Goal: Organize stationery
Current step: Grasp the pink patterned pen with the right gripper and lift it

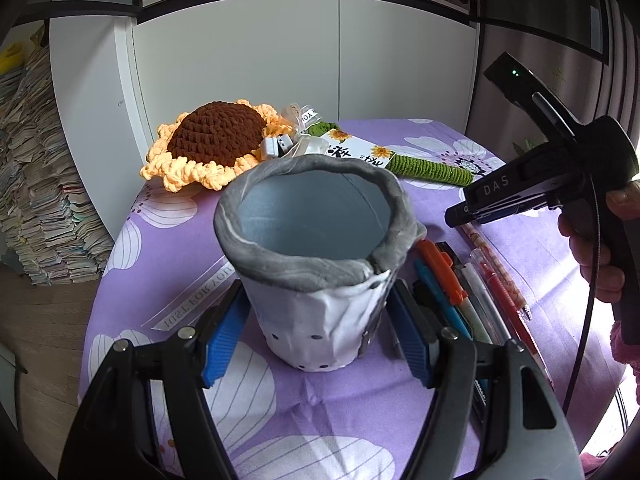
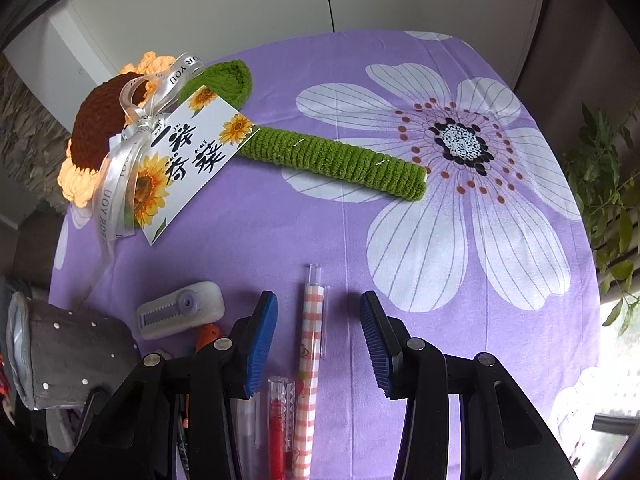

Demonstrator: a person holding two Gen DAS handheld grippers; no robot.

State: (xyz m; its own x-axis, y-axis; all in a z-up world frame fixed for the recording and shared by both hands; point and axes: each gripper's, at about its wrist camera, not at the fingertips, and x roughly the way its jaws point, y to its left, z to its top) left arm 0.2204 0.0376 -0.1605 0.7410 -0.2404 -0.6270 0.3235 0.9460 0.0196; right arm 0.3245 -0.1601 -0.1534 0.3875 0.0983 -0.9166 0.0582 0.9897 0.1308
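The pen holder (image 1: 316, 276) wears soft matt cloth, grey plush at the rim and wrinkled white below, dotted with small studs. A smooth printed cotton-like cloth (image 2: 400, 240) covers the desk. The sunflower (image 1: 212, 144) and its green stem (image 2: 336, 160) are chunky, rough crochet yarn; its ribbon (image 2: 128, 152) is shiny satin and the card (image 2: 188, 160) glossy paper. The pens (image 1: 472, 292) look like smooth plastic, some clear, one checked pen (image 2: 310, 360) patterned. The left tongs (image 1: 316, 340) carry ribbed blue pads (image 1: 224, 336) on matt black plastic with metal pins
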